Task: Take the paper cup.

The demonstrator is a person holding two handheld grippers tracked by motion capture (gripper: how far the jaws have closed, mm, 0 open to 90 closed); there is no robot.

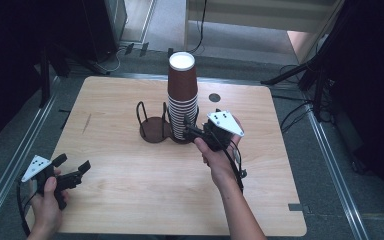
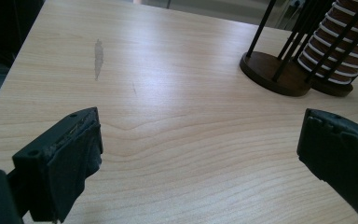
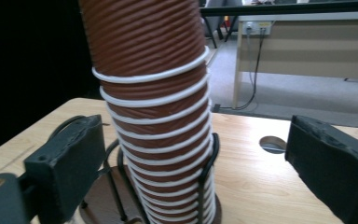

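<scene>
Stacking looks nearly finished: tall stack of ribbed brown paper cups with white rims [image 1: 182,95] stands in the right ring of a dark wire two-ring cup holder [image 1: 152,127], upper centre of the frame on the pale wooden tabletop [image 1: 130,200]. Right tongs [image 1: 189,129] sit just beside the stack's lower part, spread, pads clear of the cups. Left tongs [image 1: 72,169] hover at lower left, spread and holding nothing. Left ring stands bare; what remains, I judge, is pulling away.
</scene>
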